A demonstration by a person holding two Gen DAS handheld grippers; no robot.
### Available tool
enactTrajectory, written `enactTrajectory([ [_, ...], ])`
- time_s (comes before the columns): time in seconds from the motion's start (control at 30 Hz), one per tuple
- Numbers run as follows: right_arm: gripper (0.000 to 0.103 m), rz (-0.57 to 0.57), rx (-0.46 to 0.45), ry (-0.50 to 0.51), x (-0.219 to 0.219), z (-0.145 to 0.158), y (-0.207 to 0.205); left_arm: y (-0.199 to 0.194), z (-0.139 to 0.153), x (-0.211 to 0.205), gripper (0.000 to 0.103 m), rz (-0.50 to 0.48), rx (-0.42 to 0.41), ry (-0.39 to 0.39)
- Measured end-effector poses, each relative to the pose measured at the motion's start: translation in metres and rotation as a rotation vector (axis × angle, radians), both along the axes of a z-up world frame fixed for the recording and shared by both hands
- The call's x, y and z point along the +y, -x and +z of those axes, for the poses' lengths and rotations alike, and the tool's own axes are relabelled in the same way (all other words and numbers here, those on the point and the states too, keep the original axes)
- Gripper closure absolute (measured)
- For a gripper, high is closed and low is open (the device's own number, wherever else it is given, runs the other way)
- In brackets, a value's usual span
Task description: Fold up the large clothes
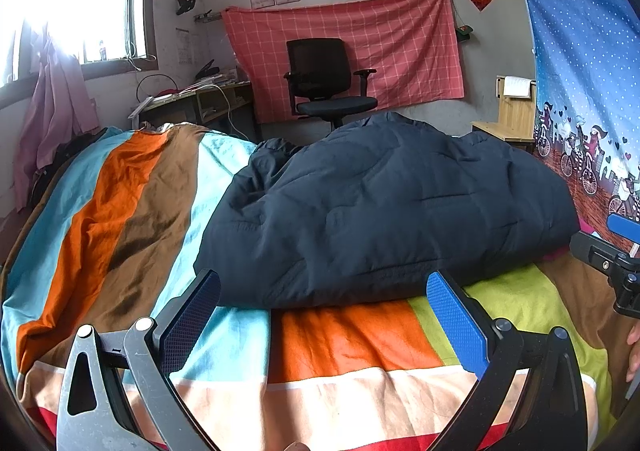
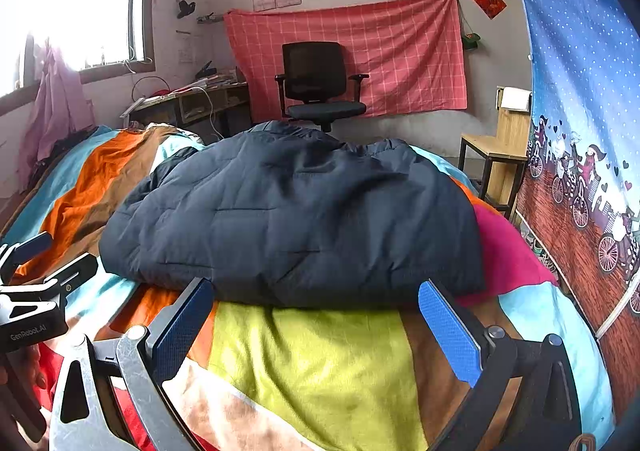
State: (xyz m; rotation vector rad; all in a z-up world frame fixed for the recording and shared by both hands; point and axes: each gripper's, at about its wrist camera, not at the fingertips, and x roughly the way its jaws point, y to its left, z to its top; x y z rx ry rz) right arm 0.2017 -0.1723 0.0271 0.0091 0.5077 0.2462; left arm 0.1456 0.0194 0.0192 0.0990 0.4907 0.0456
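A dark navy quilted jacket (image 1: 384, 207) lies folded in a thick bundle on a bed with a striped multicolour sheet (image 1: 344, 339). My left gripper (image 1: 322, 287) is open and empty, its blue-padded fingers just short of the jacket's near edge. In the right wrist view the same jacket (image 2: 296, 215) lies ahead, and my right gripper (image 2: 316, 289) is open and empty at its near edge. The right gripper also shows at the right edge of the left wrist view (image 1: 616, 251). The left gripper shows at the left edge of the right wrist view (image 2: 36, 283).
A black office chair (image 1: 324, 83) stands beyond the bed before a red checked cloth (image 1: 360, 43). A cluttered desk (image 1: 200, 99) is at the left under the window. A wooden chair (image 2: 500, 147) and a blue patterned curtain (image 2: 580, 91) are at the right. A pink cloth (image 2: 508, 251) lies beside the jacket.
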Motion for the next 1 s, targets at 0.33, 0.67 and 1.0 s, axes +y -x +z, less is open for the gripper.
enactTrajectory([
  [0.33, 0.0, -0.001, 0.002, -0.006, 0.0033, -0.0003, 0.0018, -0.0002, -0.0002, -0.0002, 0.002, -0.001, -0.001, 0.001],
  [0.67, 0.0, 0.0, 0.004, -0.007, 0.0039, -0.0006, 0.0022, -0.0002, -0.0002, 0.0003, 0.002, -0.001, -0.001, 0.001],
  [1.0, 0.0, 0.001, 0.004, -0.008, 0.0026, -0.0006, 0.0015, -0.0001, -0.0003, -0.0004, 0.002, 0.0, 0.0, 0.003],
])
